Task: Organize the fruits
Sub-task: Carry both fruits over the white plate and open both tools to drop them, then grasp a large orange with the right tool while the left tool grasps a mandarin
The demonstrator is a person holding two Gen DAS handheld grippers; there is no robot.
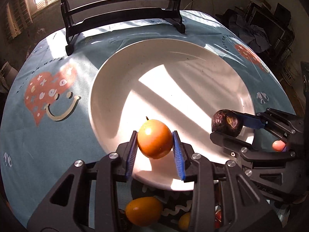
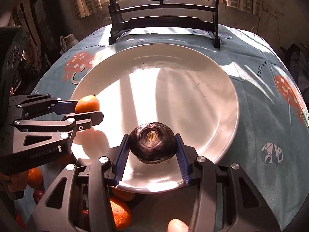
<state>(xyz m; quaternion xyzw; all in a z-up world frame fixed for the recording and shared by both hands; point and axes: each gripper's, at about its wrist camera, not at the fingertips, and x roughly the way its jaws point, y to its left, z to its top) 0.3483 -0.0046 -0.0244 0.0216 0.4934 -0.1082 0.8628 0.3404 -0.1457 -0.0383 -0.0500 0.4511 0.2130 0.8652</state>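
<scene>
My left gripper [image 1: 155, 144] is shut on a small orange fruit [image 1: 154, 138], held above the near rim of a large white plate [image 1: 108, 89]. Its blue pads press the fruit on both sides. My right gripper [image 2: 152, 148] is shut on a dark purple-brown round fruit [image 2: 152, 142], also over the plate's [image 2: 222, 104] near edge. The left wrist view shows the right gripper [image 1: 229, 126] with the dark fruit [image 1: 227, 122] at the right. In the right wrist view, the left gripper [image 2: 90, 108] with the orange fruit [image 2: 87, 104] is at the left.
A dark wooden stand [image 1: 123, 17] with a round panel rises at the table's far edge behind the plate. More orange fruits [image 1: 143, 210] and small red ones [image 2: 38, 196] lie on the blue patterned tablecloth [image 1: 48, 135] below the grippers. A fingertip [image 2: 176, 225] shows at the bottom.
</scene>
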